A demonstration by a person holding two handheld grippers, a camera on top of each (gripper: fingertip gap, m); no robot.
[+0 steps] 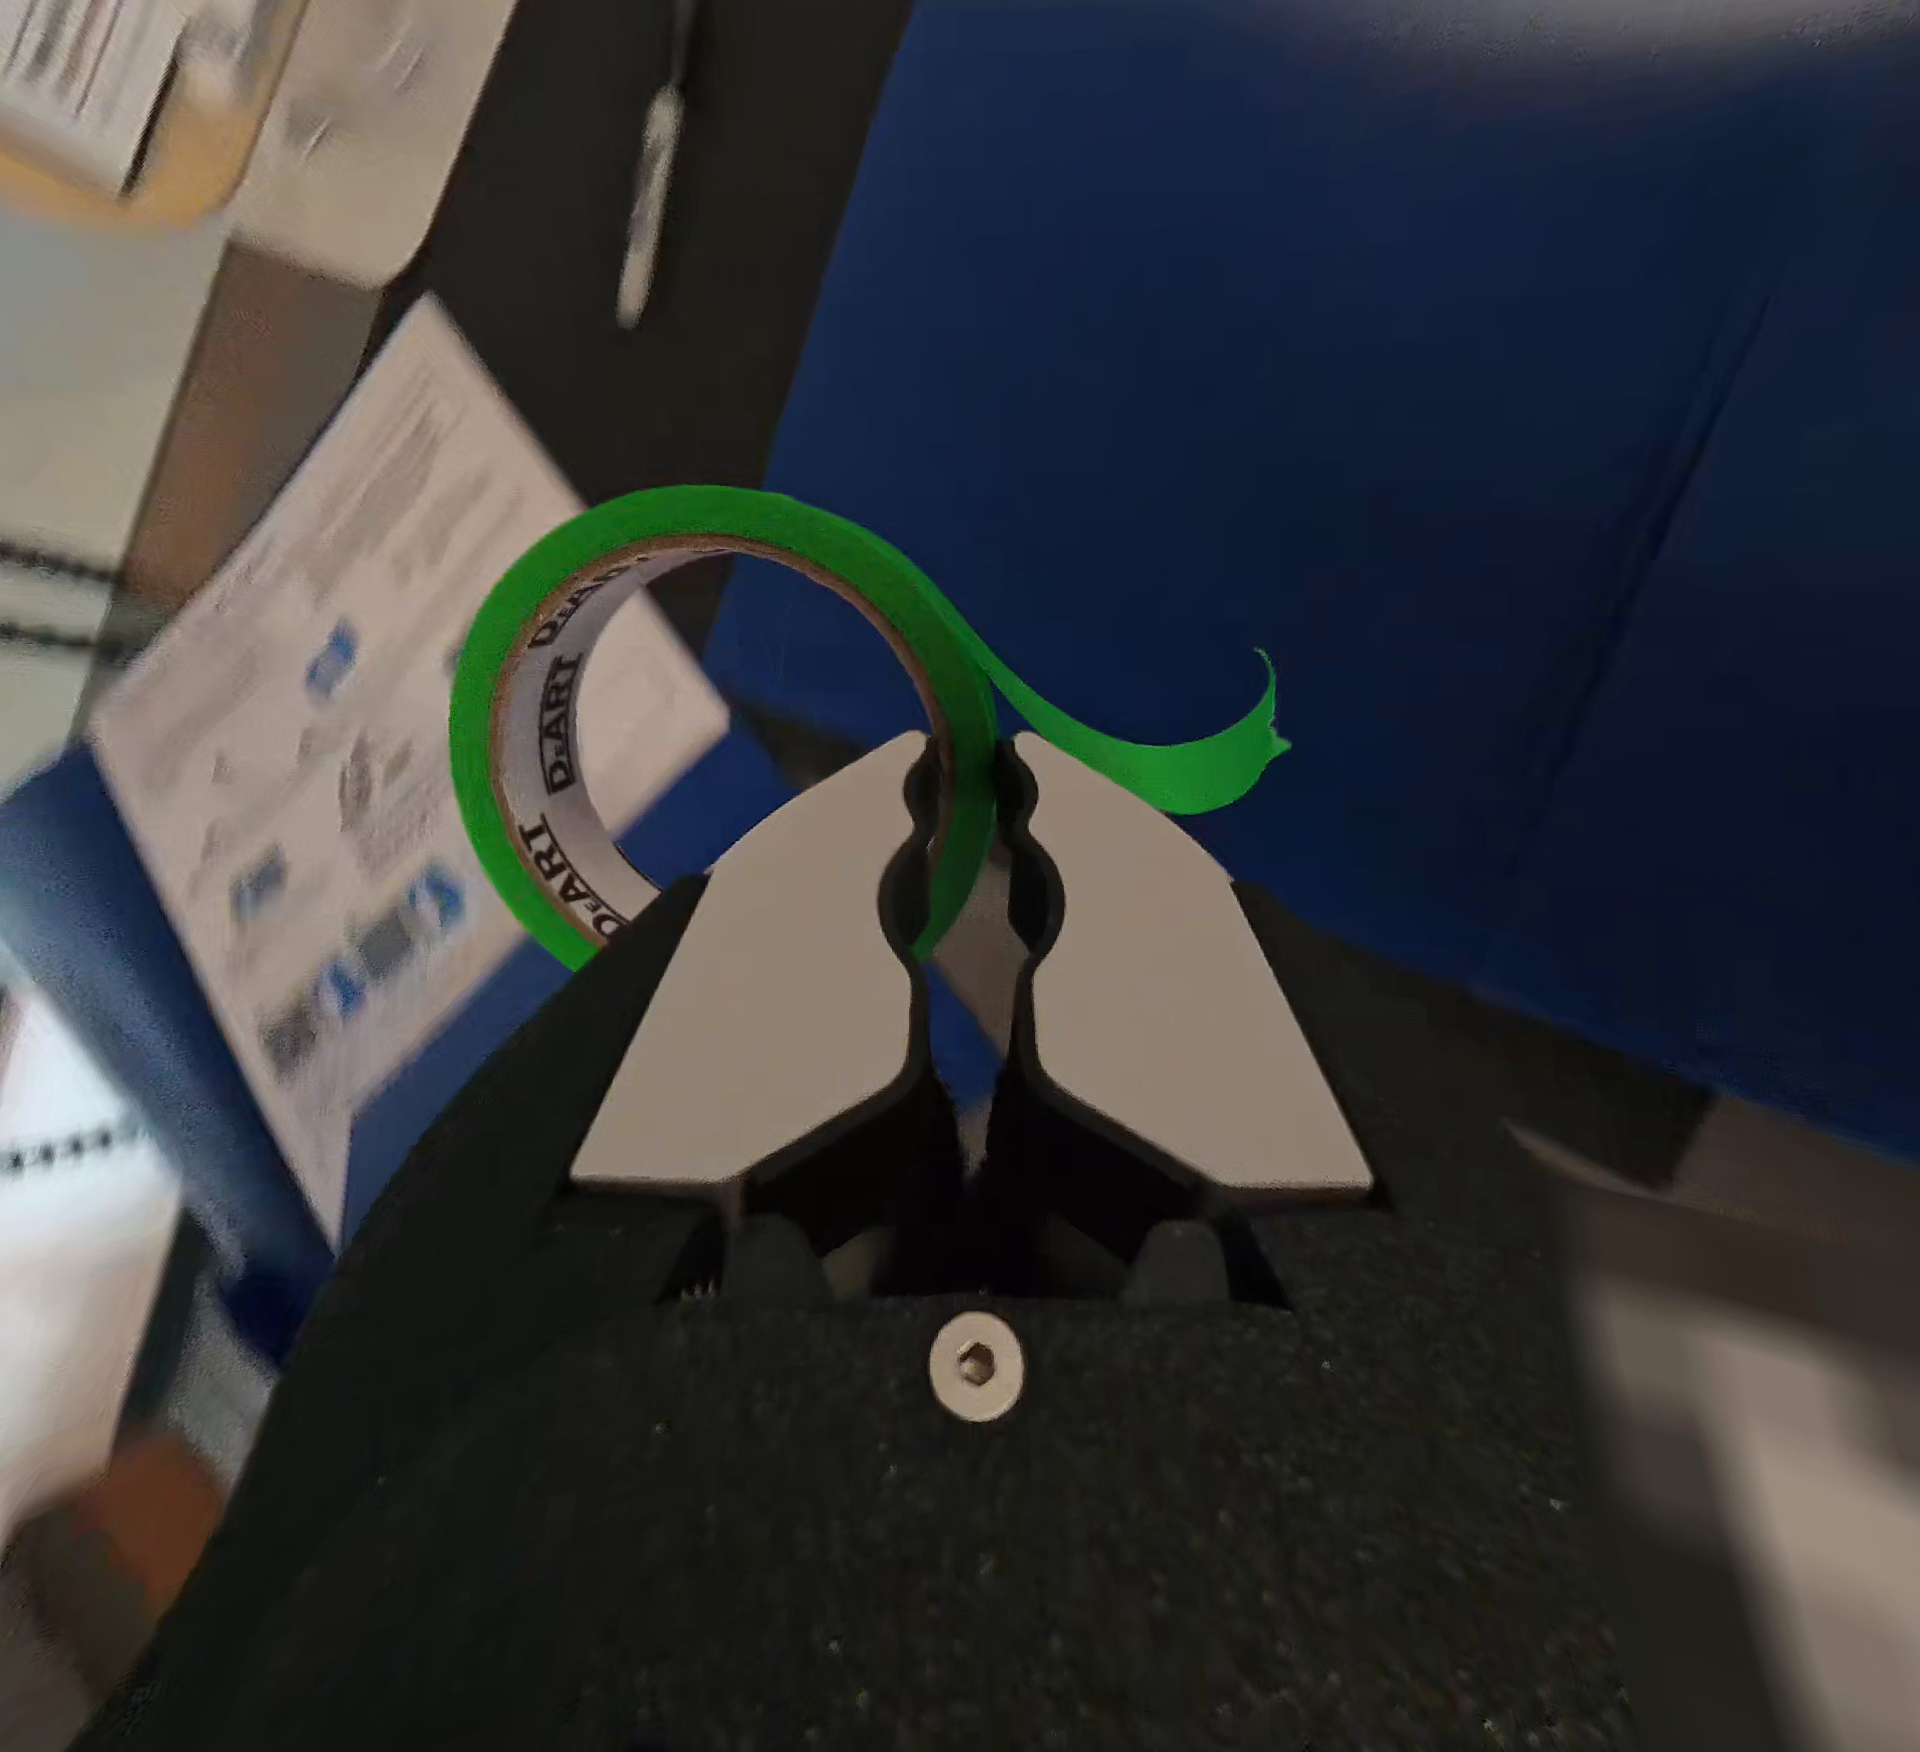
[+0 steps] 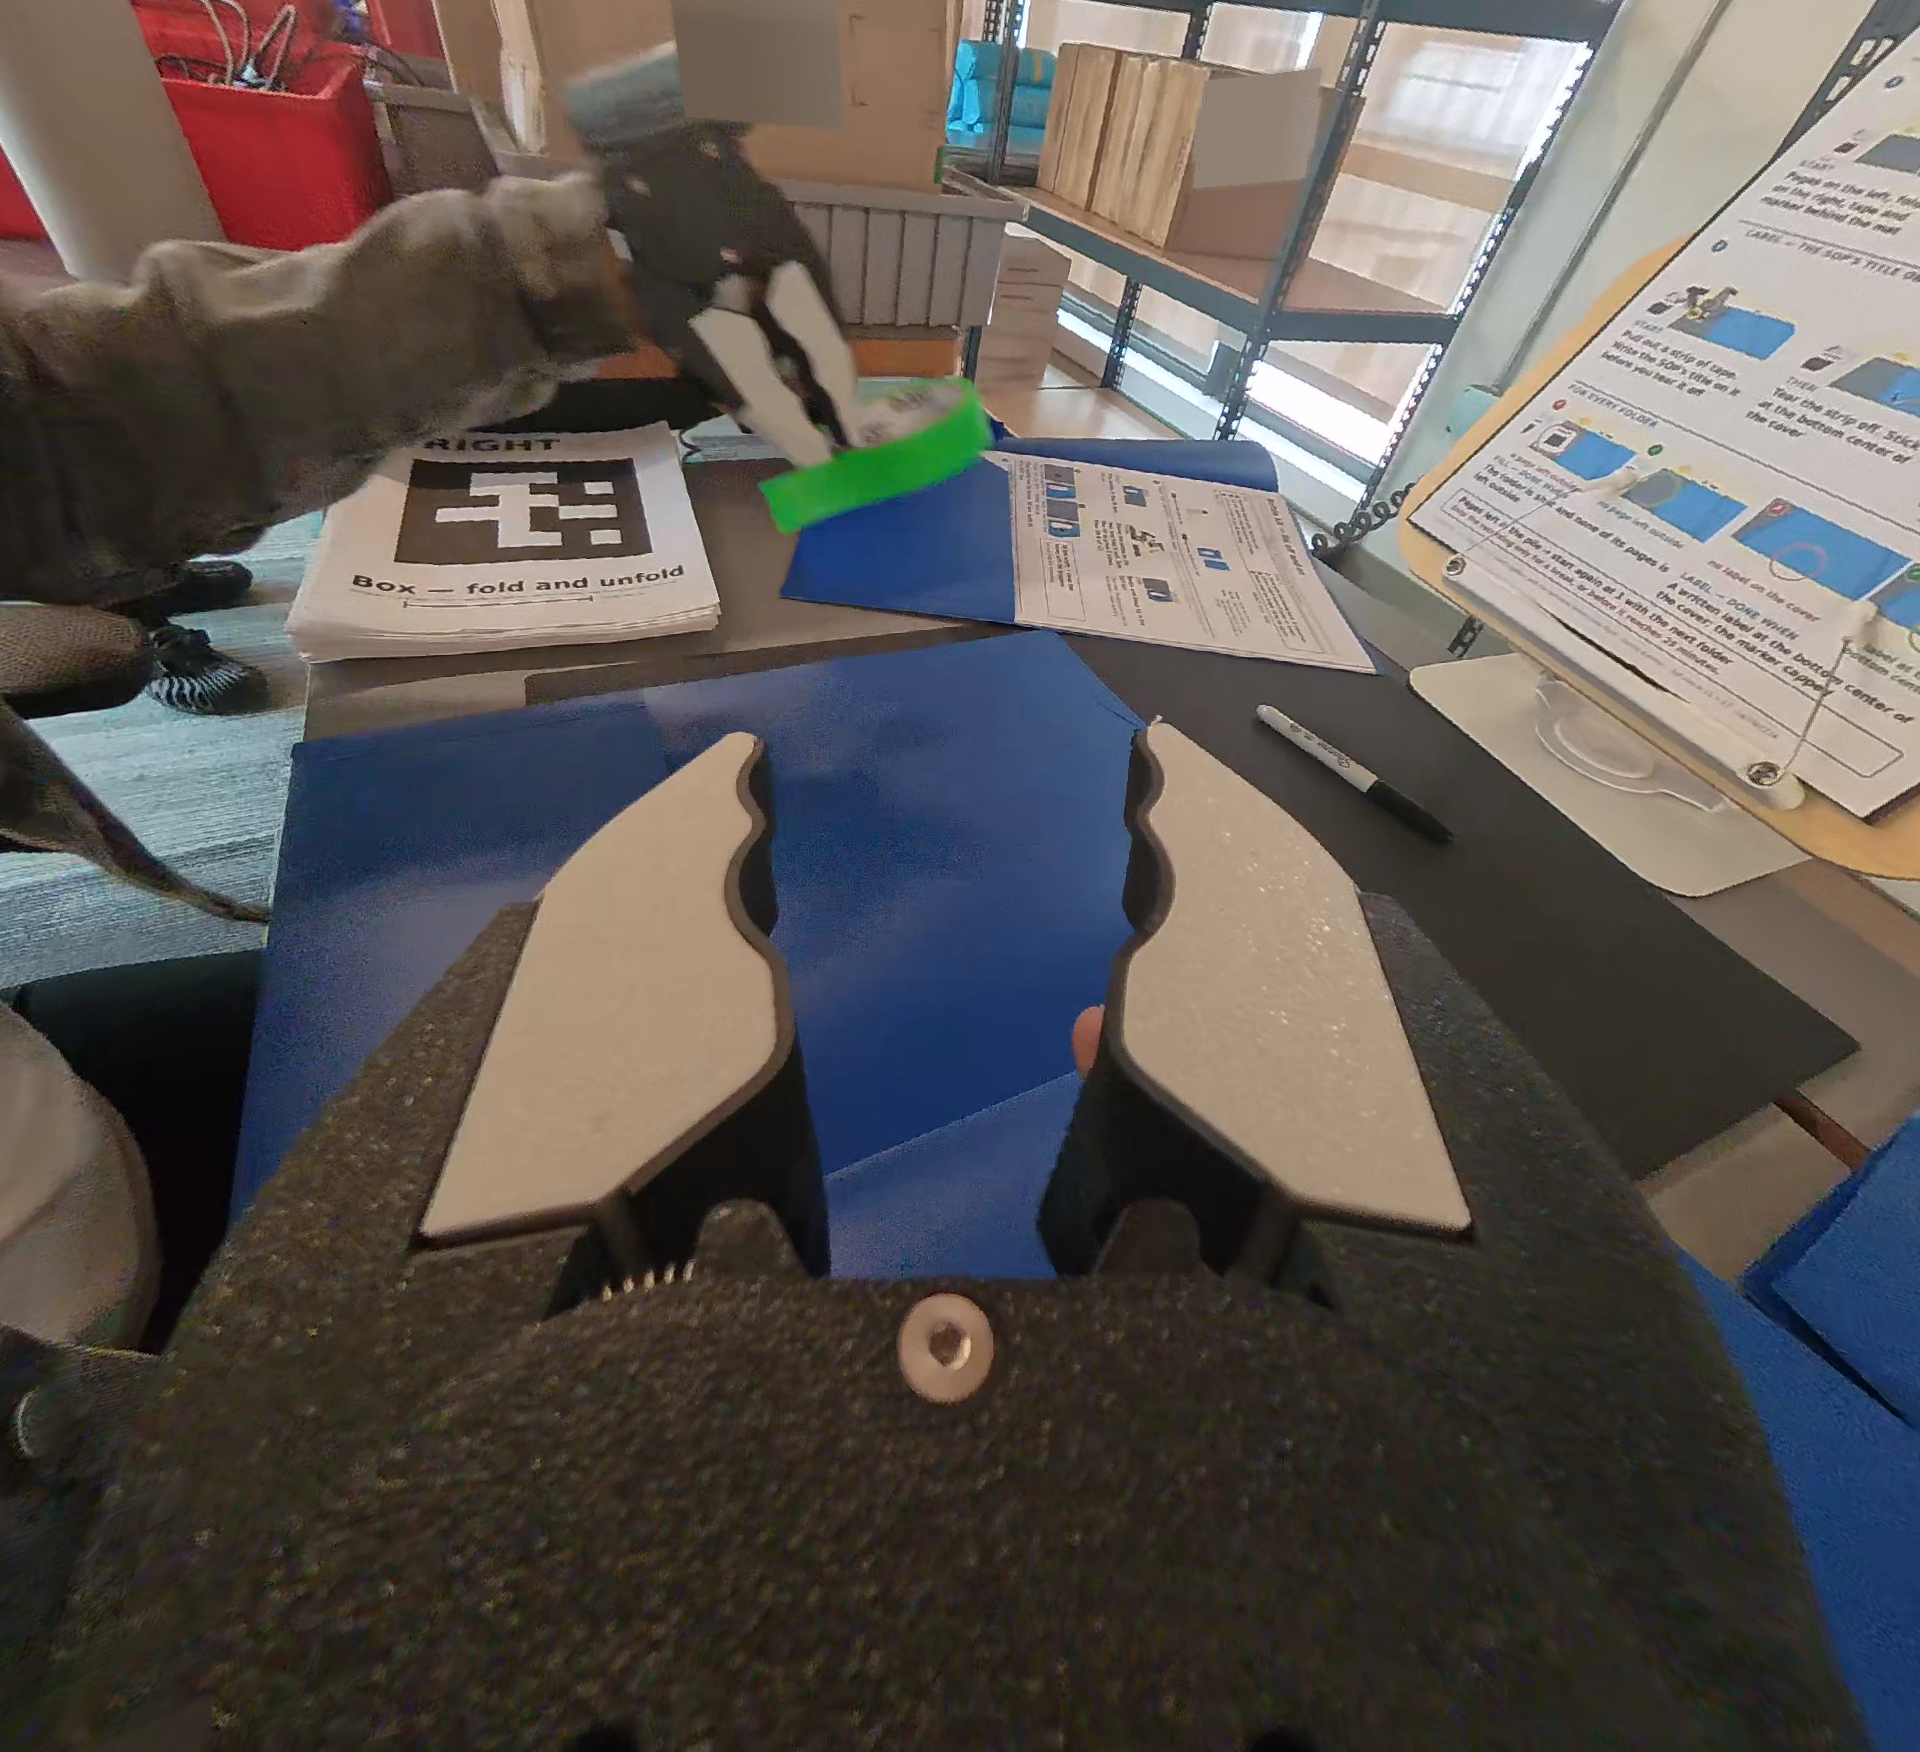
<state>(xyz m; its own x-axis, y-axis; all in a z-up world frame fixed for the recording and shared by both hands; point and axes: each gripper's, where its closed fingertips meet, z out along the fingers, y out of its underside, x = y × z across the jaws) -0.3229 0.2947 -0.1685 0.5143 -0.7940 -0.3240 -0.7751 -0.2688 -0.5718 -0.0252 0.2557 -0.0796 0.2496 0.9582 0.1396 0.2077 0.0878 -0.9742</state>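
Observation:
My left gripper (image 1: 971, 752) is shut on the rim of a green tape roll (image 1: 623, 559) and holds it in the air; a loose torn tape end (image 1: 1195, 772) curls off to the right. In the right wrist view the left gripper (image 2: 821, 424) with the green roll (image 2: 883, 466) hangs above the far side of the table. My right gripper (image 2: 945, 757) is open and empty, low over a closed blue folder (image 2: 935, 871) on a black mat (image 2: 1507, 954). A black marker (image 2: 1351, 772) lies on the mat to the right of it.
A second, open blue folder with a printed sheet (image 2: 1174, 549) lies behind. A stack of printed papers (image 2: 509, 549) sits at the back left. An instruction board on a stand (image 2: 1704, 497) rises at the right. More blue folders (image 2: 1849, 1287) lie at the near right. Shelving (image 2: 1247, 144) stands beyond. The tips of one gripper are about 30 cm away from the tips of the other.

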